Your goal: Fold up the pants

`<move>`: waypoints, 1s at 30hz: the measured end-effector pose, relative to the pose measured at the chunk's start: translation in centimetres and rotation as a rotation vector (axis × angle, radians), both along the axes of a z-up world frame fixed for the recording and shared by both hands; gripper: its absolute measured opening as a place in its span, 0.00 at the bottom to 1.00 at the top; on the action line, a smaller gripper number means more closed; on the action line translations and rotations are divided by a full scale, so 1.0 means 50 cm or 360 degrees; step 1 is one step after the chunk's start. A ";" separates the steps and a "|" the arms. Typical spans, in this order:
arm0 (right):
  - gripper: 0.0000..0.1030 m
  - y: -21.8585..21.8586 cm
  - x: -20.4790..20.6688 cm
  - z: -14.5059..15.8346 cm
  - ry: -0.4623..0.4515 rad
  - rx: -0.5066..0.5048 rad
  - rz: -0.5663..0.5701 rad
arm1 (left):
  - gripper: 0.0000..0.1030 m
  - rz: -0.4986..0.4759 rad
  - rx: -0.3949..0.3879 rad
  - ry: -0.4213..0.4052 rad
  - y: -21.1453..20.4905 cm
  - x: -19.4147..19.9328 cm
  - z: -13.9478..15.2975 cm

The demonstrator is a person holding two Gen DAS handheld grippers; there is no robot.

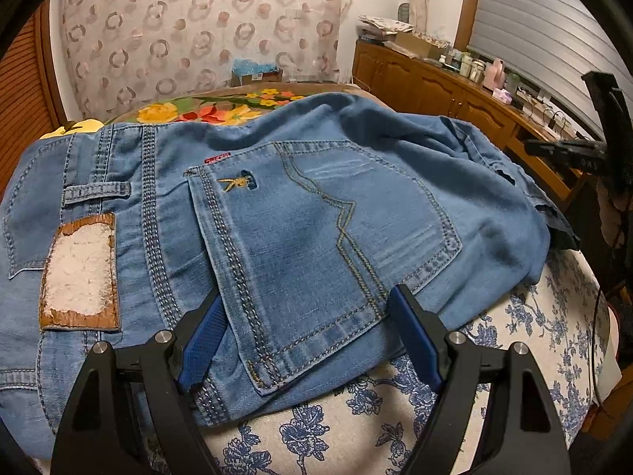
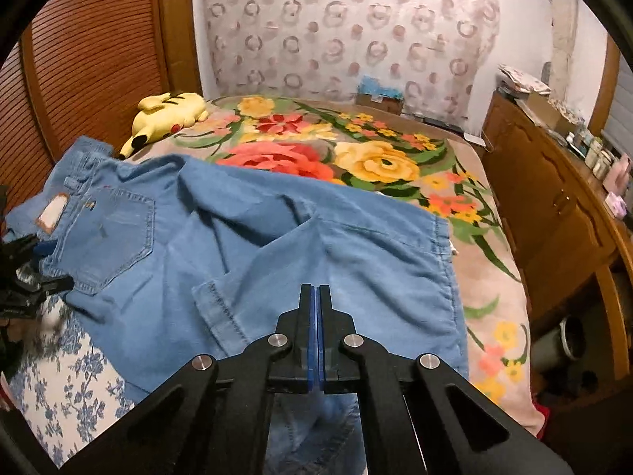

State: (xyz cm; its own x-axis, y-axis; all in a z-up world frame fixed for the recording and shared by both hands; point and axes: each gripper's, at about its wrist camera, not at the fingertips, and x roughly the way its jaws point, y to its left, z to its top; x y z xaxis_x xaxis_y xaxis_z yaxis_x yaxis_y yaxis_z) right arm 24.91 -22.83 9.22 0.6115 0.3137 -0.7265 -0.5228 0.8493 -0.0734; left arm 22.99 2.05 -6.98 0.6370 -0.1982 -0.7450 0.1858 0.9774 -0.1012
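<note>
Light blue denim pants [image 1: 300, 213] lie on the bed with the back pocket and a worn leather patch [image 1: 81, 273] facing up. My left gripper [image 1: 304, 308] is open, its blue-padded fingers [image 1: 411, 328] astride the lower edge of the back pocket at the seat. In the right wrist view the pants [image 2: 277, 237] spread across the bed, the legs rumpled and folded over toward the right. My right gripper [image 2: 315, 293] is shut above the leg fabric; whether cloth is pinched between the pads I cannot tell. The left gripper shows at that view's left edge [image 2: 23, 277].
The bed has a flowered blanket [image 2: 376, 158] at the far side and a blue-flowered white sheet [image 1: 356, 427] at the near edge. A yellow plush toy [image 2: 166, 118] lies at the far left. A wooden cabinet [image 2: 554, 213] with several small items runs along the right.
</note>
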 end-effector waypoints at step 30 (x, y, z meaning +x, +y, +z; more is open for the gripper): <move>0.05 -0.070 0.165 0.046 -0.0065 0.0018 -0.0370 | 0.79 0.0061 -0.0055 -0.0011 0.019 0.000 0.023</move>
